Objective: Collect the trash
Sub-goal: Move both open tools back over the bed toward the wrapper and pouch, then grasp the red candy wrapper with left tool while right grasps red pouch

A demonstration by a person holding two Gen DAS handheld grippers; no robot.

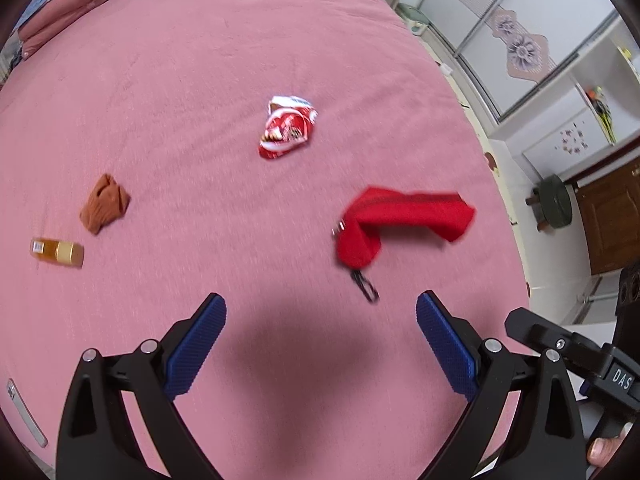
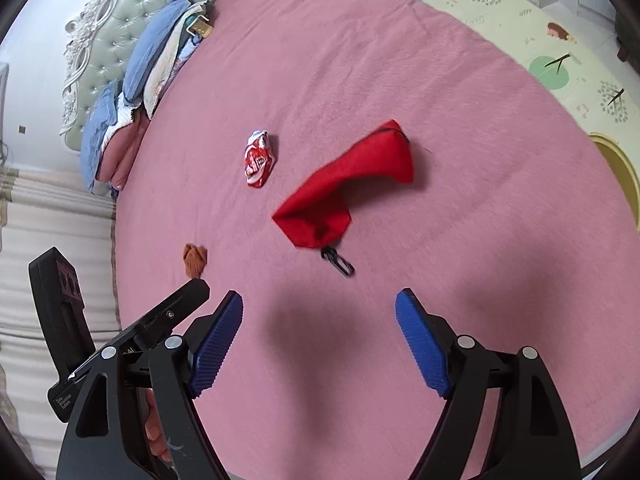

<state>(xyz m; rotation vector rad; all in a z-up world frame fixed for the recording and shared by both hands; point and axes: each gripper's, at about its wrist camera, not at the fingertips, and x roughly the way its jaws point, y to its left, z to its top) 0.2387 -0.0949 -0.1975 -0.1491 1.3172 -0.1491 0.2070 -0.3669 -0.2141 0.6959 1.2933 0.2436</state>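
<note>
A crumpled red and white snack wrapper lies near the middle of the pink bed cover. A red fabric pouch with a black clip lies closer to both grippers. A brown crumpled scrap and a small amber bottle lie to the left. My left gripper hangs open above the cover, short of the pouch, nothing between its blue pads. My right gripper is open too, just short of the pouch's clip, with nothing between its pads.
Folded blue bedding and pillows are piled by the padded headboard. A flat white object lies at the cover's near left edge. Beyond the bed's right edge are a patterned floor mat, a dark stool and wardrobe doors.
</note>
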